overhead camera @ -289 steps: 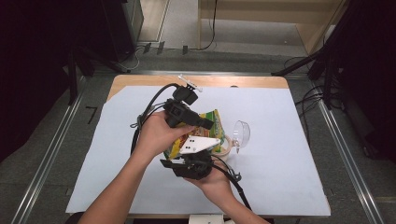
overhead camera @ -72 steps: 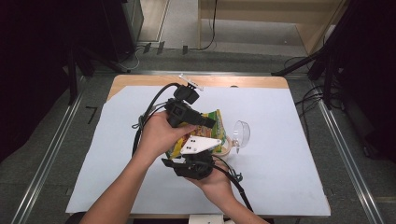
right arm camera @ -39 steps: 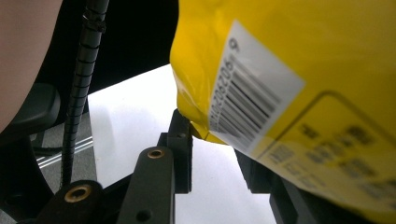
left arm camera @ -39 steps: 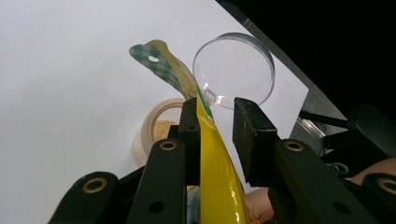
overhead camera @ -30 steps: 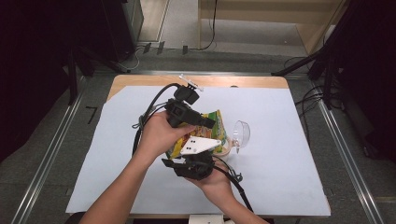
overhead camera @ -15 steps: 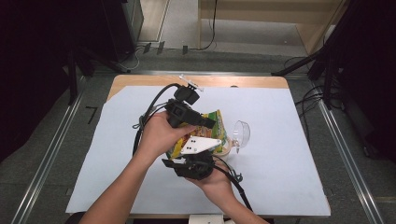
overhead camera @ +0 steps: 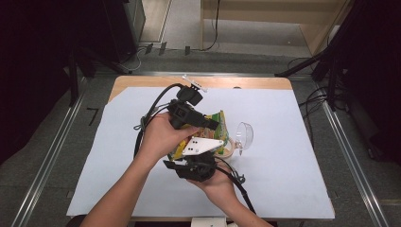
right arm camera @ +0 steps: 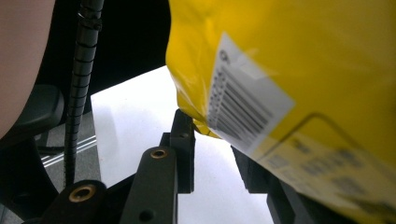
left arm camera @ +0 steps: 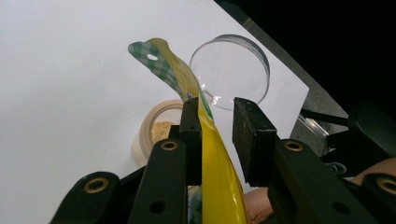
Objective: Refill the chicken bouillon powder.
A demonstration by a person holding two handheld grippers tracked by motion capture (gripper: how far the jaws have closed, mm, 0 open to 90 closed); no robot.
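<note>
Pouch: yellow-green crinkly plastic snack pouch point(overhead camera: 213, 128) held tilted over small round beige tub point(left arm camera: 158, 131) | long axis runs down toward tub | left gripper point(left arm camera: 215, 126) fingers narrow, pouch between | right gripper point(right arm camera: 215, 140) fingers pinch lower corner | clear round lid point(left arm camera: 231, 70) just beyond tub on white counter point(overhead camera: 293, 142)

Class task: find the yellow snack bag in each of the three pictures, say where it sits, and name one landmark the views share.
High view: the yellow snack bag sits at mid-table, between the two grippers.
Left gripper view: it rises between the black jaws, its green checked top curling left.
Right gripper view: it fills the upper right, barcode label showing.
Shared landmark: the white table cover.
</note>
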